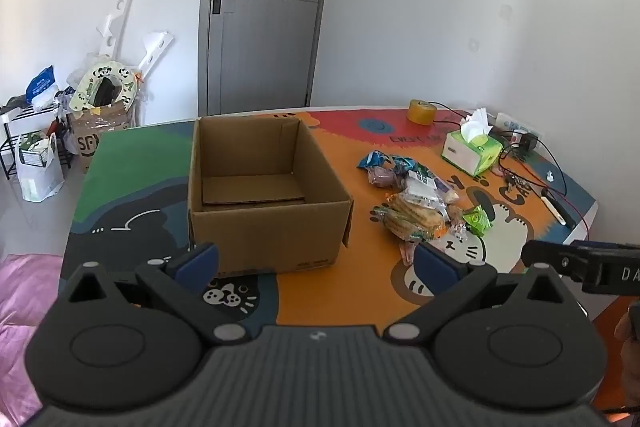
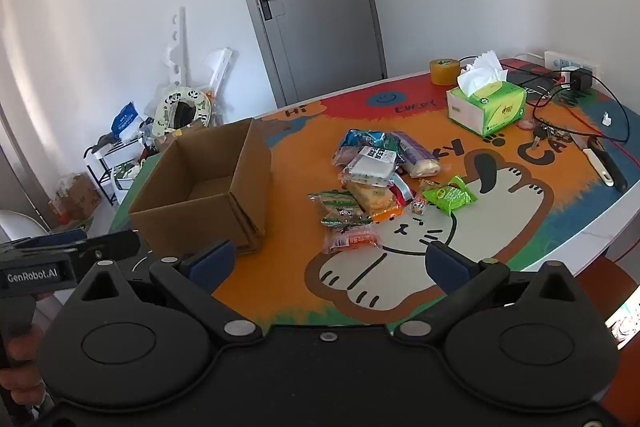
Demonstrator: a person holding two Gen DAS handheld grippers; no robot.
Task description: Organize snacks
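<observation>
Both our tools, left tool (image 1: 316,263) and right tool (image 2: 330,265), gape wide, empty; snacks (image 2: 376,183) lie ahead of the right one, probably nearer it, box (image 2: 208,187) leftward.

We see a table (image 2: 580,247) under a colourful cat mat. On it sit an open cardboard box (image 2: 208,195), a snack pile (image 2: 376,183), a tissue box (image 2: 486,107) and a tape roll (image 2: 445,71).
</observation>
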